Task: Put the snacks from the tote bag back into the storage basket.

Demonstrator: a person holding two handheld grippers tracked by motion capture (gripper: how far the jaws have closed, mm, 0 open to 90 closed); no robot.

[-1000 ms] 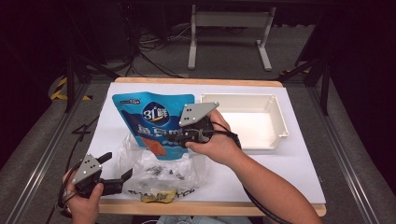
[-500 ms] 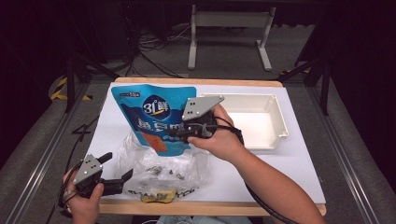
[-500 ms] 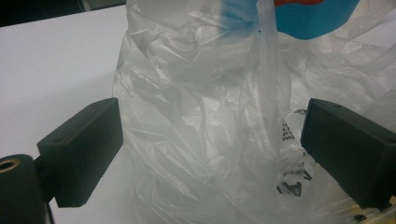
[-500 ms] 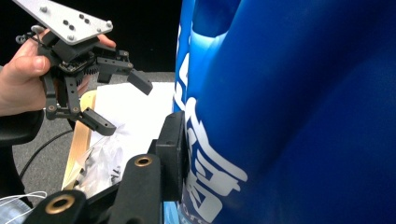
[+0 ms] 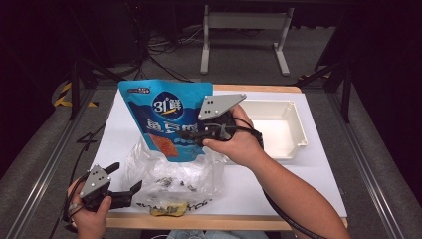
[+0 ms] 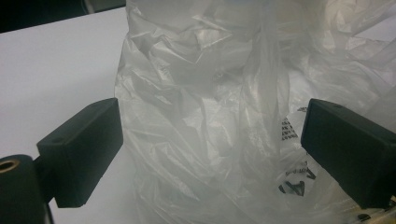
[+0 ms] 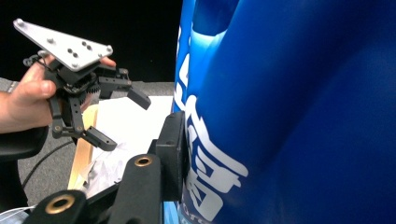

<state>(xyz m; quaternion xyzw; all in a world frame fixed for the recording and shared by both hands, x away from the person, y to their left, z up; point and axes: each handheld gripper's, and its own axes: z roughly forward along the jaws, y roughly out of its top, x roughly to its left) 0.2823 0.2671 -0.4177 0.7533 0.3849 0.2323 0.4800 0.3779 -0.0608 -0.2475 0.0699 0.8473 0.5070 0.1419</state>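
The blue pouch point(image 5: 166, 119) is pinched upright by the right gripper point(image 5: 191, 135); the left gripper point(image 5: 130, 191) is spread at the plastic bag point(image 5: 171, 174) edge.

The right hand point(image 5: 239, 142) reached in from five o'clock, forearm stretched diagonally toward eleven, wrist raised off the table. Its right gripper point(image 5: 191, 135) pointed toward nine o'clock, grey plate tilted up toward one, jaws clamped tight on something held. The left hand point(image 5: 92, 211) sat low at seven o'clock, close to the near edge. The left gripper point(image 5: 127, 184) pointed toward three o'clock with its jaws spread wide apart, gripping nothing.
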